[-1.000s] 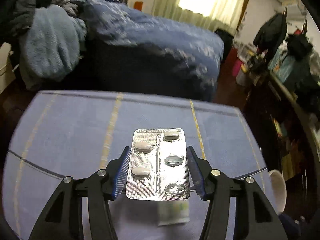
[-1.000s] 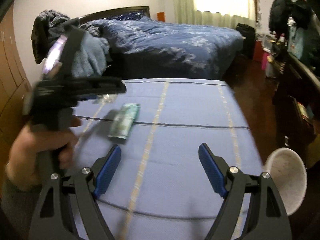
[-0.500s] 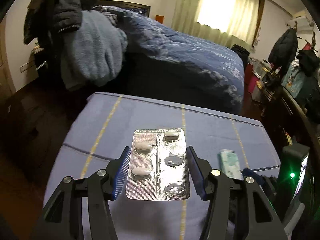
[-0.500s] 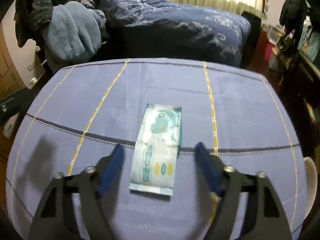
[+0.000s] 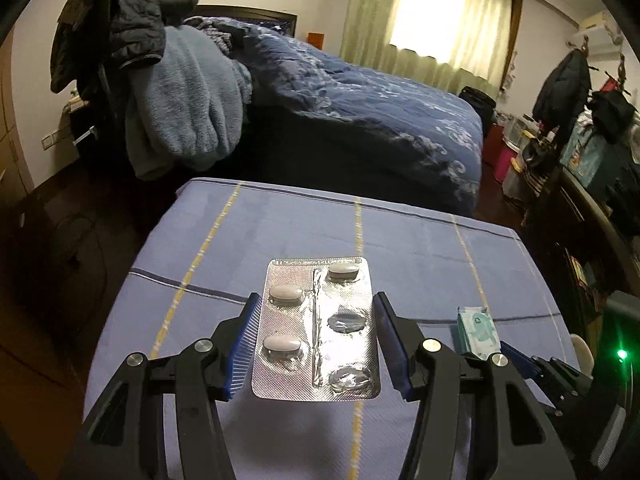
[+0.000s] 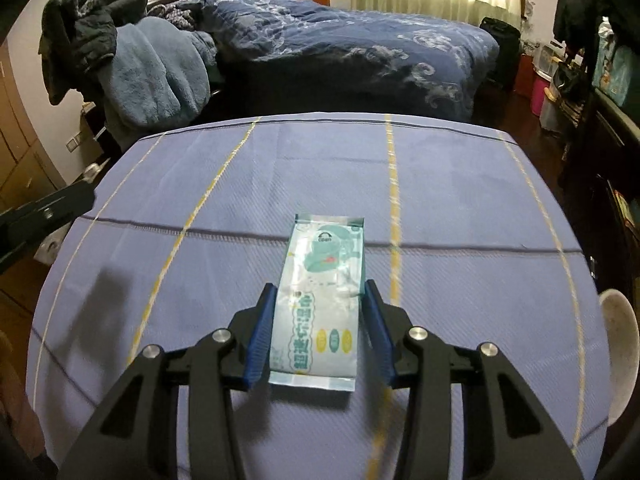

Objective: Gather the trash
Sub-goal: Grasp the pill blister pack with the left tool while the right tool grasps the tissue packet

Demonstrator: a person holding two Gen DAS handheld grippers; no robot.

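Blister pack (image 5: pixel 316 330): a flat rectangle of crinkled silver foil with rounded corners; three oval pills sit in their bubbles, two bubbles are crushed hollow.
My left gripper (image 5: pixel 316 344): clamped on the blister pack, ribbed blue pads pressing its two long edges at lower centre of my left view.
Blister pack axis: long side runs away from me, straight along my fingers; the far end sticks out past the tips.
Wipes packet (image 6: pixel 324 300): a soft, glossy plastic pouch, pale green and white, printed, with flat sealed ends.
My right gripper (image 6: pixel 320 320): narrowed around the packet's near half, pads at both long edges; I cannot tell whether they are gripping it.
Packet axis: lengthwise between my fingers, far end pointing up-frame, leaning slightly right.
Tablecloth (image 6: pixel 240 184): woven lavender-blue fabric with yellow and dark stripes; the packet lies on it, centre of my right view.
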